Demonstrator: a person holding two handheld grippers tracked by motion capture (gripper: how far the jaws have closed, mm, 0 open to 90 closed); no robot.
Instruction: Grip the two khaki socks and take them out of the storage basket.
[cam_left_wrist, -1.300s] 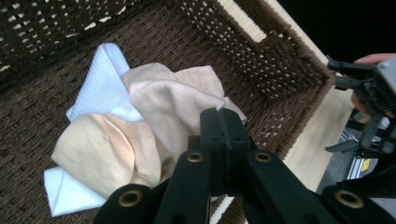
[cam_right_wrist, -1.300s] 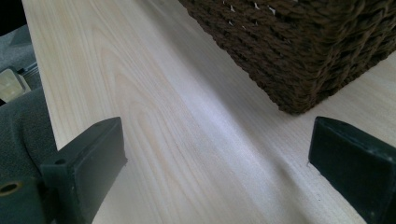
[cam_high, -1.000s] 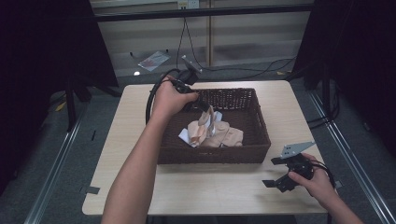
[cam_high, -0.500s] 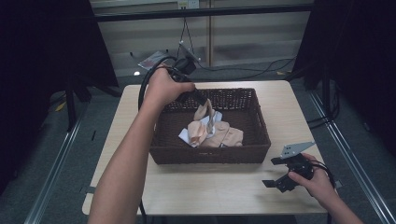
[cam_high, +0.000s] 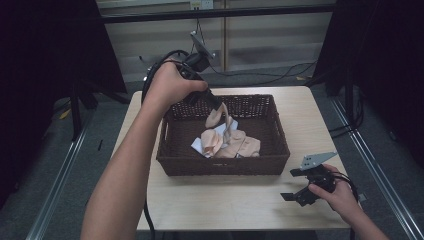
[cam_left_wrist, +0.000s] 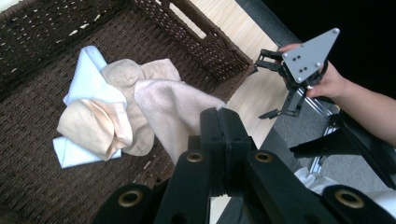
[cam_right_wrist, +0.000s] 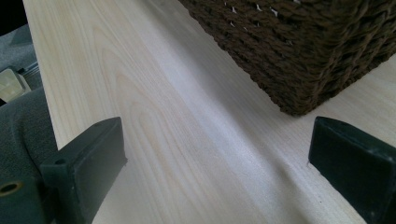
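Observation:
A dark woven basket (cam_high: 220, 167) stands in the middle of the table and holds a pile of beige and pale blue cloths (cam_high: 227, 142). My left gripper (cam_high: 216, 106) hangs over the basket's back left part, shut on a beige cloth (cam_high: 217, 117) that dangles from it above the pile. In the left gripper view the jaws (cam_left_wrist: 219, 126) are pressed together on that beige cloth (cam_left_wrist: 173, 107), with the pile (cam_left_wrist: 102, 116) below in the basket (cam_left_wrist: 37, 37). My right gripper (cam_high: 293, 184) rests near the table's front right corner, open and holding nothing (cam_right_wrist: 217, 158).
The light wooden table (cam_high: 215, 205) has bare room in front of the basket and to both sides. The basket's corner (cam_right_wrist: 299, 51) lies just ahead of the right gripper. Cables (cam_high: 155, 75) trail off the back left. Dark stands flank the table.
My left gripper has risen out of the basket toward its back left, drawing the beige cloth up off the pile. The right gripper has stayed in place.

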